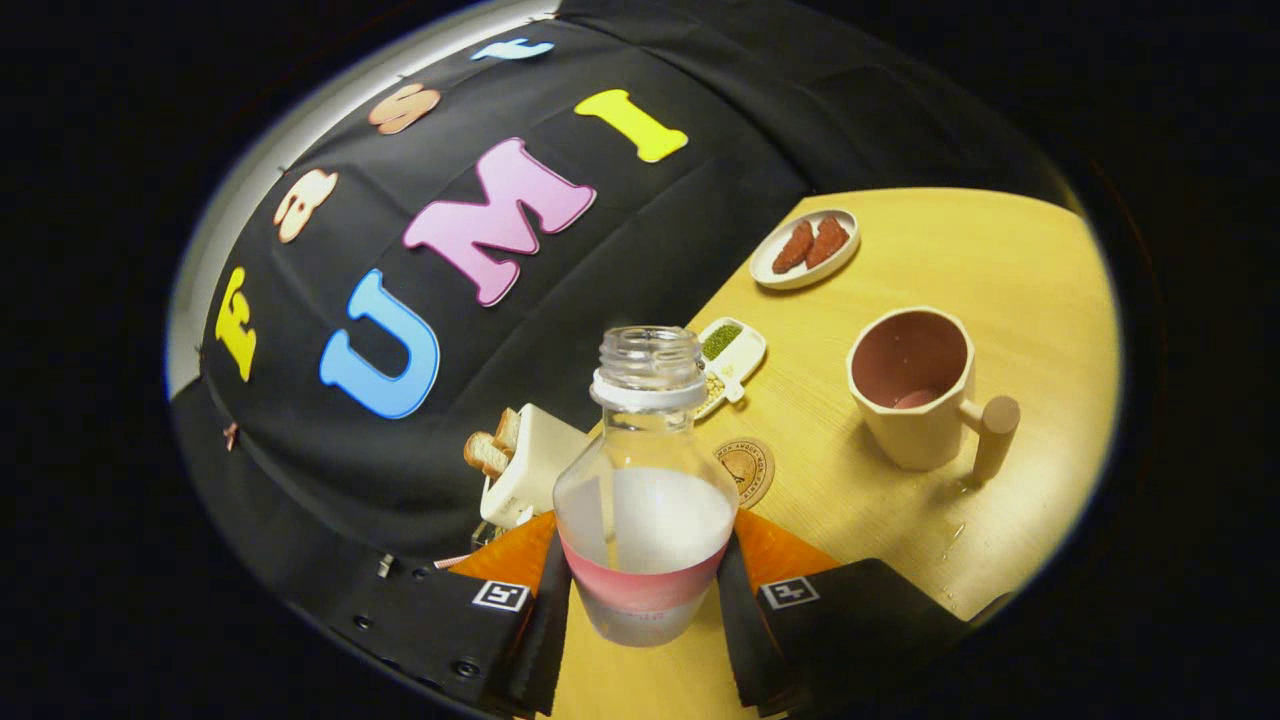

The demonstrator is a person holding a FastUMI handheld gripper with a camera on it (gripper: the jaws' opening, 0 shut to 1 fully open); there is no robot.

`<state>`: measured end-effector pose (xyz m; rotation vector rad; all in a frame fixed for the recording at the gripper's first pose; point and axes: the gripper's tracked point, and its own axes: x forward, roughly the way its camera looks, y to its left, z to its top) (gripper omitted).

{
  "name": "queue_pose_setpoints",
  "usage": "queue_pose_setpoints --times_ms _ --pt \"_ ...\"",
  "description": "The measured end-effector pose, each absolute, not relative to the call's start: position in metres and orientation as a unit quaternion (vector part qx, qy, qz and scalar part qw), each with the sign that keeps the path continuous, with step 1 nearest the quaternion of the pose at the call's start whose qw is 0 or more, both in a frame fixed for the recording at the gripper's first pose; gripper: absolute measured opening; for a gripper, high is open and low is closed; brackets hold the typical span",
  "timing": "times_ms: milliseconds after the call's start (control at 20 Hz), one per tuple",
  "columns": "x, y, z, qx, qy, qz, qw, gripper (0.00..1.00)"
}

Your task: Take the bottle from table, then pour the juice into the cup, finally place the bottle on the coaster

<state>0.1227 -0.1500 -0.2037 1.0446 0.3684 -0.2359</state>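
Observation:
An uncapped clear bottle (645,500), about half full of white liquid and wrapped in a pink label, sits between my fingers, and my gripper (645,590) is shut on its lower body. The whole scene is tilted, and the bottle appears lifted off the wooden table (1000,260). Just beyond the bottle lies a round brown coaster (748,468), partly hidden by it. Further off to the right stands a beige cup (918,385) with a pink inside and a wooden handle; a little liquid shows at its bottom.
A white toaster (528,465) with bread slices stands left of the bottle near the wall. A small white dish (730,360) with green bits lies beyond the coaster. An oval plate (806,247) with reddish pieces lies at the far side. A few drops lie on the table near the cup.

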Motion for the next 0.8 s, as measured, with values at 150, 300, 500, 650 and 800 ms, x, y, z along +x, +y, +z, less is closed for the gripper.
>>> queue_pose_setpoints --times_ms 150,300,500,650,800 --pt "0.125 -0.163 -0.209 0.553 0.176 -0.122 0.805 0.69" --pt "0.129 -0.173 -0.225 0.599 0.188 -0.127 0.767 0.69" --pt "0.132 -0.189 -0.237 0.652 0.189 -0.139 0.721 0.69" --pt "0.138 -0.199 -0.238 0.694 0.177 -0.150 0.682 0.69" --pt "0.144 -0.201 -0.238 0.732 0.172 -0.153 0.641 0.69"
